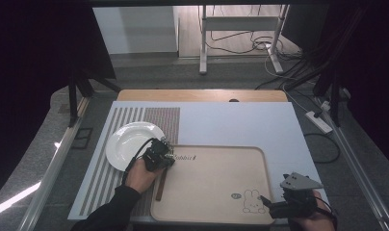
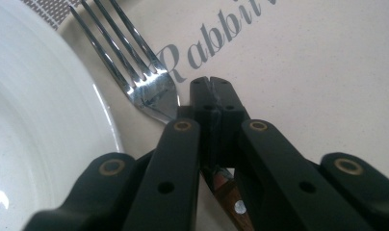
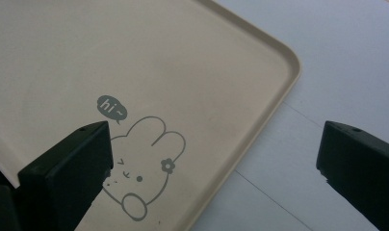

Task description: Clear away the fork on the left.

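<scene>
My left gripper (image 1: pixel 164 146) hovers at the tray's near-left corner, beside the white plate (image 1: pixel 127 143). In the left gripper view its jaws (image 2: pixel 212 94) are shut on the neck of a fork (image 2: pixel 151 89). The steel tines point away over the tray's "Rabbit" lettering, and the brown wooden handle (image 1: pixel 160 186) trails back under the hand. The beige tray (image 1: pixel 216 175) has a rabbit drawing near its front right corner. My right gripper (image 1: pixel 267 204) is over that corner, jaws wide apart (image 3: pixel 212 168) with nothing between them.
The plate (image 2: pixel 38 144) lies on a striped placemat (image 1: pixel 101 168) left of the tray. A pale blue mat (image 1: pixel 240 120) covers the table beyond the tray rim (image 3: pixel 262 122). Cables and a stand's legs lie on the floor behind the table.
</scene>
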